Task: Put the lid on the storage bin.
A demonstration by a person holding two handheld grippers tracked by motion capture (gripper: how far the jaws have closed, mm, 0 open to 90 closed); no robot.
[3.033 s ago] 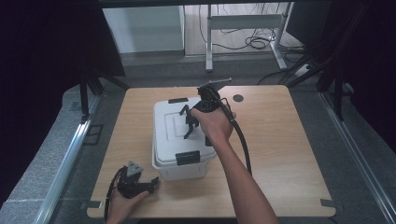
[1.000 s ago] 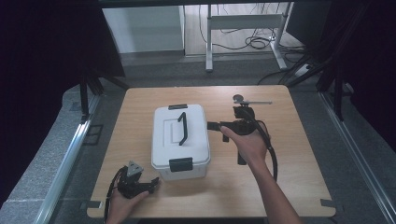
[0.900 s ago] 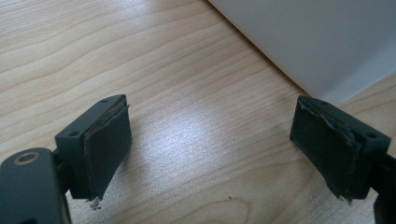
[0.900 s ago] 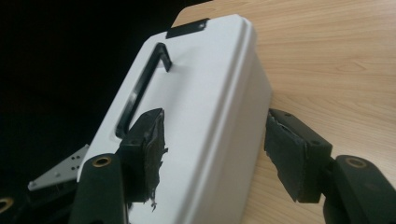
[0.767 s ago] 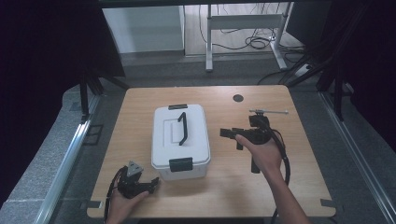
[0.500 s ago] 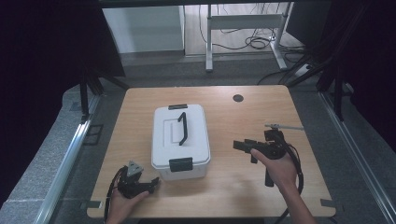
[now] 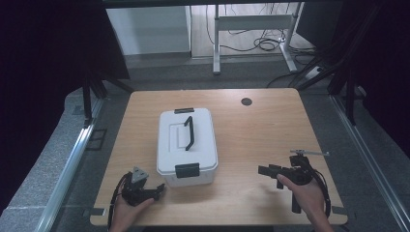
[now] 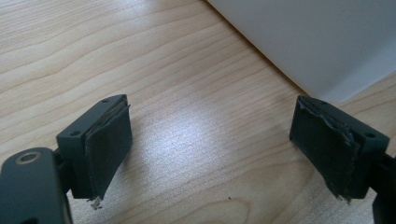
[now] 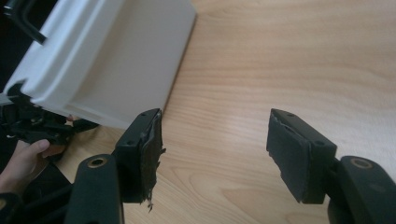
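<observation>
White plastic storage box (image 7: 186,145) with a black carry handle (image 7: 188,133) and black latches sits left of centre on the pale wooden worktop (image 7: 251,130), its lid on. Left gripper (image 7: 145,191) rests at the lower left of the high view, just beside the box's near corner, jaws wide apart over bare wood. Right gripper (image 7: 270,171) lies at the lower right, well apart from the box, pointing toward it with jaws spread and empty. Small dark round disc (image 7: 246,101) lies near the worktop's far edge.

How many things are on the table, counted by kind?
White box: 1
Hand-held tool: 2, the left tool and the right tool
Total: 3
</observation>
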